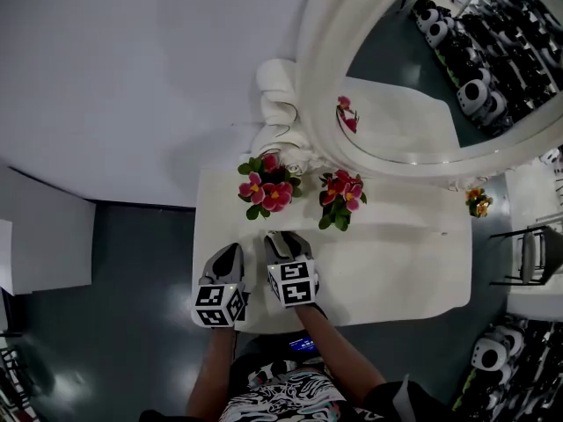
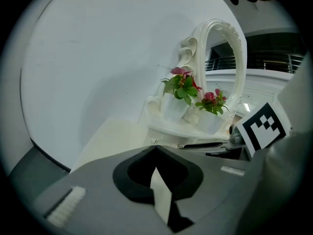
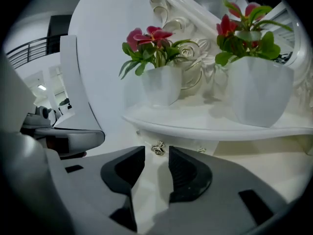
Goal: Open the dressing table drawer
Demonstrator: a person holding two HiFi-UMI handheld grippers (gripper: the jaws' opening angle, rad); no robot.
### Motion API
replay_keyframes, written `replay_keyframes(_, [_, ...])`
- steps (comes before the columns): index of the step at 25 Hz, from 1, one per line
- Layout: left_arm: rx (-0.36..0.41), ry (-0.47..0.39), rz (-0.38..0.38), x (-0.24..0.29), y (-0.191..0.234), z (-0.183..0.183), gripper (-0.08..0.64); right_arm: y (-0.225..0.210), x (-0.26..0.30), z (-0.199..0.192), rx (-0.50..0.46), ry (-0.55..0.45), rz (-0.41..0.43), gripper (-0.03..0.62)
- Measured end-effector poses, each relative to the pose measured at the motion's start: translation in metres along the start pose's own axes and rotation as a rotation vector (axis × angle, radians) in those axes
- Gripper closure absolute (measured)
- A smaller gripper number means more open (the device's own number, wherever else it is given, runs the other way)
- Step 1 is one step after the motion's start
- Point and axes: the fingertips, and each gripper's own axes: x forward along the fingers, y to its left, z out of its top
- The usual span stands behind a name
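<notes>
Drawer (image 3: 182, 144) first: it is the small white one tucked directly under the shelf (image 3: 205, 124) that carries the two flower pots (image 3: 159, 84). Its front appears to sit flush beneath the shelf lip. Your one good hold is the little metal knob (image 3: 157, 148) on that front, just below the shelf edge.

Your right tongs (image 1: 283, 240) are apart, with the knob just ahead of the gap between the tips. I can't see either jaw touching it. Your left tongs (image 2: 155, 148) are together on nothing, resting on the worktop (image 1: 396, 271) in front of the shelf, to the left of the right tongs.

I'd expect the drawer to be light and rigid, probably sliding with little resistance. The knob looks tiny, hard and shiny, so it may slip out of a loose pinch. Close squarely on its neck rather than its face. When you pull, draw straight out from under the shelf, since a sideways tug could jam so short a drawer. Keep the pull gentle, because a jolt could rock the pots standing on the shelf above.
</notes>
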Motion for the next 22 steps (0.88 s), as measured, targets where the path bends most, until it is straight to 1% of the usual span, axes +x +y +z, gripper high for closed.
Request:
replay_keyframes(2, [-0.013, 0.002, 0.007, 0.001, 0.002, -0.003, 0.558, -0.002, 0.006, -0.001, -0.017, 0.007, 0.004, 0.447])
replay_keyframes(5, [-0.019, 0.006, 0.016, 0.0, 0.003, -0.006, 0.558, 0.0, 0.01, -0.001, -0.049, 0.009, 0.027, 0.496])
replay_keyframes(8, [-0.024, 0.004, 0.024, -0.001, 0.003, -0.007, 0.558, 0.001, 0.009, -0.001, -0.068, 0.007, 0.043, 0.502])
replay_keyframes(12, [-0.03, 0.005, 0.033, -0.007, 0.002, -0.011, 0.558, 0.007, 0.002, -0.008, -0.087, 0.03, 0.063, 0.506])
replay_keyframes(22, [-0.035, -0.015, 0.047, -0.014, 0.002, -0.01, 0.558, 0.019, -0.021, -0.029, -0.114, 0.054, 0.067, 0.508])
